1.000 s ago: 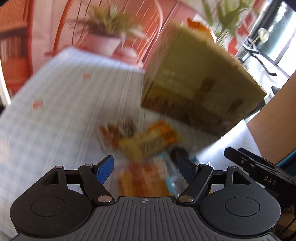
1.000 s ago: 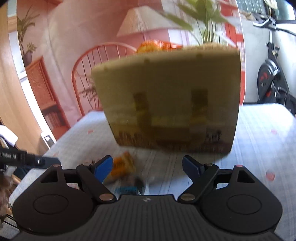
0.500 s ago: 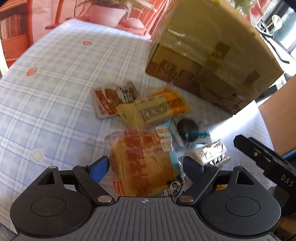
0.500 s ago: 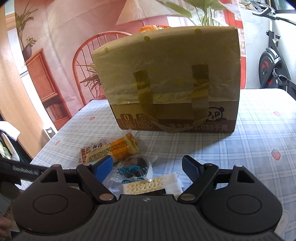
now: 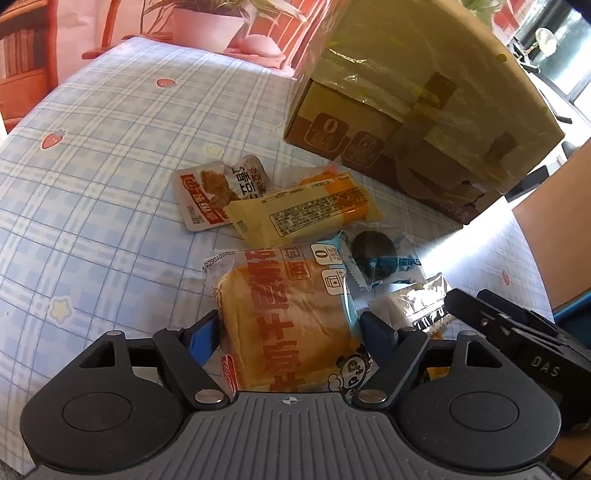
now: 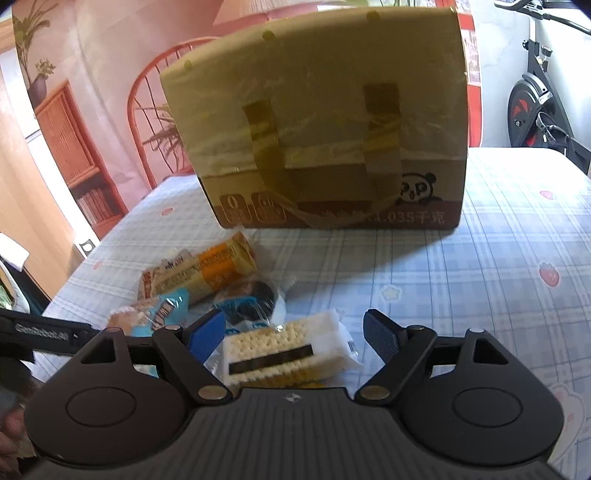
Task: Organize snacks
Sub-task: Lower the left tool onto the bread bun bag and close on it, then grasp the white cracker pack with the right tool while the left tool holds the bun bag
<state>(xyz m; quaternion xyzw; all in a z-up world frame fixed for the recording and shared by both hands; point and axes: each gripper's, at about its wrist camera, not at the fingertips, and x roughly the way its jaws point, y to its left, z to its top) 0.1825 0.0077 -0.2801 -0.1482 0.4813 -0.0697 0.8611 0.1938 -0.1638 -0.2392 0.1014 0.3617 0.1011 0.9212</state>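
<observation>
The left gripper [image 5: 288,330] stood spread over a clear-wrapped square bread with orange lettering [image 5: 286,321], the packet lying between its blue fingertips [image 5: 201,334]; its jaws had just been closing a little, and whether the pads touched the wrapper could not be told. The right gripper [image 6: 295,330] was also spread, nothing pinched, with a clear packet of pale sandwich crackers with a dark band [image 6: 284,350] lying between its fingers, nearer the left one.

Beyond the bread lay a yellow and orange wrapped bar [image 5: 310,216], partly overlapping a red and white sachet [image 5: 218,192], and to the right a dark round biscuit in a clear and blue wrapper [image 5: 375,253]. These snacks formed a loose cluster just in front of a tall brown cardboard box covered with yellowish tape, with a panda printed at its lower corner [image 6: 325,122], which stood upright on the table.

The table wore a pale blue checked cloth with small strawberries and stars [image 6: 498,258]. Behind it were an orange round-backed chair [image 6: 147,110], a potted plant in a pink pot [image 5: 207,22], a wooden bookshelf [image 6: 74,147] and an exercise bike [image 6: 535,103].
</observation>
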